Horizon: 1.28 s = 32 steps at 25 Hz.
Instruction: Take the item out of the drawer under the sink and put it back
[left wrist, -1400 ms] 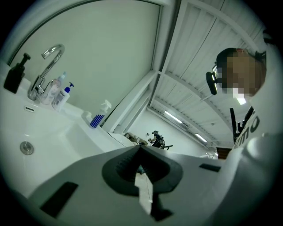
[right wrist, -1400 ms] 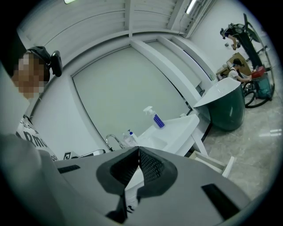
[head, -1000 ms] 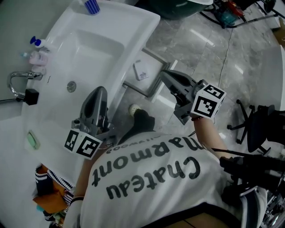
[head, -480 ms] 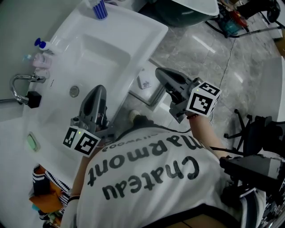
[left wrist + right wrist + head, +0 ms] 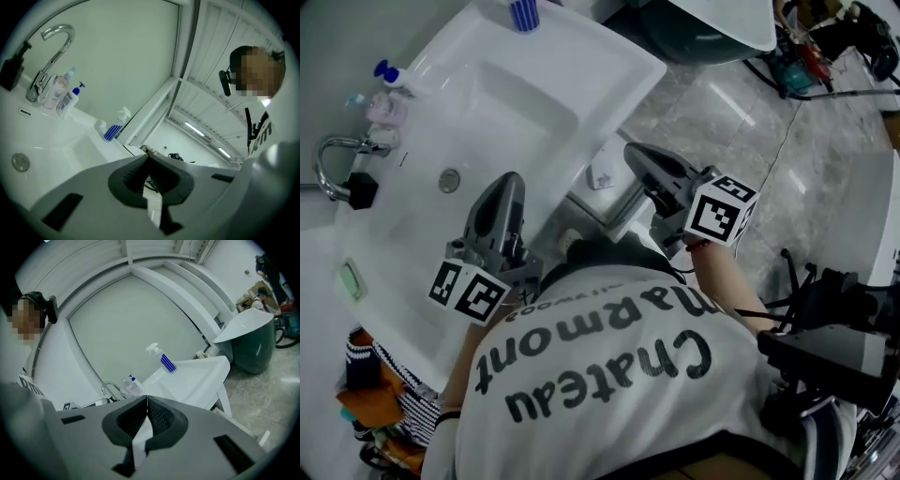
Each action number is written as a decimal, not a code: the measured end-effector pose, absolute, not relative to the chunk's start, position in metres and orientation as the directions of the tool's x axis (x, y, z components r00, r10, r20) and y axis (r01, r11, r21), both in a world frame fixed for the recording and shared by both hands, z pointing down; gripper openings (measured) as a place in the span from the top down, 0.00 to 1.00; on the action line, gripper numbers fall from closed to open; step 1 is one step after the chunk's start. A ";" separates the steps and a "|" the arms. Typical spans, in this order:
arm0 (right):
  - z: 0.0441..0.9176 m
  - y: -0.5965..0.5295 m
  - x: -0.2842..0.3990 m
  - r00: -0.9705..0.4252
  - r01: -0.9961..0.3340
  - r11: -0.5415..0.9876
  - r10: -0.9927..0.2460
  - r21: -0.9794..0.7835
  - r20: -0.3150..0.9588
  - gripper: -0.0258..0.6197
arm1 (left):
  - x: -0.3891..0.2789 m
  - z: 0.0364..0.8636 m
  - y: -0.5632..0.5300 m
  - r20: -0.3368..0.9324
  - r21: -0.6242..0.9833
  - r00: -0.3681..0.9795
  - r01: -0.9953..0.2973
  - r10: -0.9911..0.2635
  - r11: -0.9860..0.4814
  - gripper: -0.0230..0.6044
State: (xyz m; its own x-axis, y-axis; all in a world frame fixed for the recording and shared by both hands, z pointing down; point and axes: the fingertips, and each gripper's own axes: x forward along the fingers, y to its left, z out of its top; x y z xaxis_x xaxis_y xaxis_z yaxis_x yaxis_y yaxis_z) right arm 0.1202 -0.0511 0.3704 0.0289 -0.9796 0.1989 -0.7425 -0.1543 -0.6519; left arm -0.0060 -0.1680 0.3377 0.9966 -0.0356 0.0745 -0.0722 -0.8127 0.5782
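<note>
A white sink (image 5: 609,56) fills the upper left of the head view. Below its front edge an open drawer (image 5: 623,197) shows a small white item (image 5: 600,175) lying inside. My right gripper (image 5: 634,154) hovers just right of the drawer, shut with nothing in it. My left gripper (image 5: 508,184) is over the sink's front rim, also shut and empty. In the left gripper view its jaws (image 5: 147,157) meet tip to tip above the basin. The right gripper (image 5: 146,399) points toward the sink (image 5: 197,373) from the side.
A faucet (image 5: 333,155) and small bottles (image 5: 384,94) stand at the sink's back, a blue-striped spray bottle (image 5: 523,13) at its far corner. A dark-based basin (image 5: 251,341), cables and a black chair (image 5: 830,291) stand on the grey tiled floor to the right.
My right gripper has moved left and slightly up, closer to the open drawer. The left gripper has stayed over the sink rim. Both remain shut.
</note>
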 end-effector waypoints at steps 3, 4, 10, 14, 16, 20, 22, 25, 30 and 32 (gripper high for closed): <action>0.382 -0.056 0.128 -0.015 -0.732 -0.133 -0.978 -0.668 0.210 0.94 | -0.005 0.337 -0.168 0.074 0.553 0.994 -0.107 -0.079 -0.826 0.95; 0.388 -0.057 0.129 -0.040 -0.730 -0.120 -0.975 -0.673 0.217 0.94 | -0.005 0.337 -0.166 0.073 0.540 0.992 -0.123 -0.099 -0.833 0.95; 0.421 -0.059 0.130 -0.184 -0.760 -0.055 -0.938 -0.648 0.295 0.94 | -0.007 0.349 -0.151 0.099 0.529 0.978 -0.207 -0.182 -0.823 0.95; 0.449 -0.062 0.135 -0.236 -0.794 -0.022 -0.910 -0.607 0.342 0.94 | -0.015 0.358 -0.149 0.151 0.542 0.948 -0.316 -0.280 -0.778 0.95; 0.467 -0.064 0.139 -0.237 -0.810 -0.027 -0.898 -0.586 0.370 0.94 | -0.025 0.362 -0.148 0.179 0.531 0.925 -0.377 -0.334 -0.759 0.95; 0.507 -0.064 0.143 -0.276 -0.810 -0.034 -0.858 -0.585 0.433 0.94 | -0.045 0.371 -0.143 0.224 0.495 0.874 -0.483 -0.431 -0.722 0.95; 0.526 -0.066 0.142 -0.312 -0.804 -0.023 -0.834 -0.594 0.455 0.94 | -0.055 0.378 -0.139 0.249 0.462 0.845 -0.533 -0.474 -0.709 0.95; 0.552 -0.072 0.141 -0.337 -0.792 -0.037 -0.806 -0.610 0.487 0.94 | -0.068 0.388 -0.134 0.285 0.447 0.805 -0.592 -0.520 -0.671 0.95; 0.597 -0.071 0.139 -0.344 -0.747 -0.133 -0.761 -0.651 0.550 0.94 | -0.083 0.402 -0.119 0.339 0.432 0.757 -0.652 -0.558 -0.623 0.95; 0.611 -0.070 0.140 -0.333 -0.744 -0.171 -0.743 -0.646 0.580 0.94 | -0.088 0.406 -0.115 0.351 0.438 0.744 -0.667 -0.569 -0.603 0.95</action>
